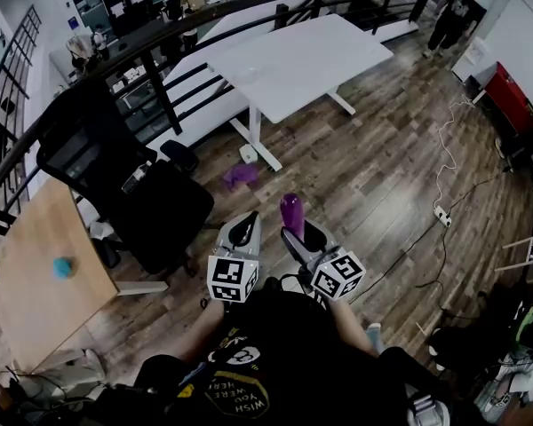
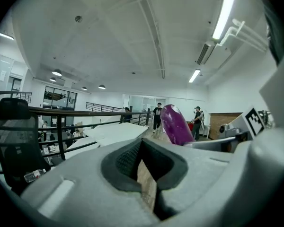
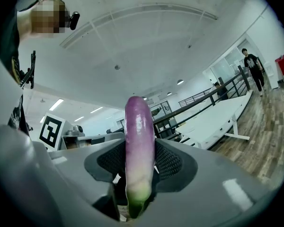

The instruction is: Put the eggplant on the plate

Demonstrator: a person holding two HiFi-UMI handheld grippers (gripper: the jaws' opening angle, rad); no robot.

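My right gripper (image 1: 302, 235) is shut on a purple eggplant (image 1: 291, 213). The eggplant stands upright between the pads, green stem end down, in the right gripper view (image 3: 139, 145). Its purple tip also shows in the left gripper view (image 2: 175, 124). My left gripper (image 1: 242, 229) hangs just left of the right one; its jaws are together with nothing between them (image 2: 144, 160). Both grippers are held in the air above the wooden floor, close to the person's body. A faint pale round shape (image 1: 249, 74) lies on the white table; I cannot tell whether it is a plate.
A white table (image 1: 293, 56) stands ahead, beyond a black railing (image 1: 160, 38). At left are a black office chair (image 1: 133, 185) and a wooden desk (image 1: 35, 273) with small blue things. A purple object (image 1: 240, 176) lies on the floor. A person (image 1: 449, 16) stands far right; cables (image 1: 440, 176) cross the floor.
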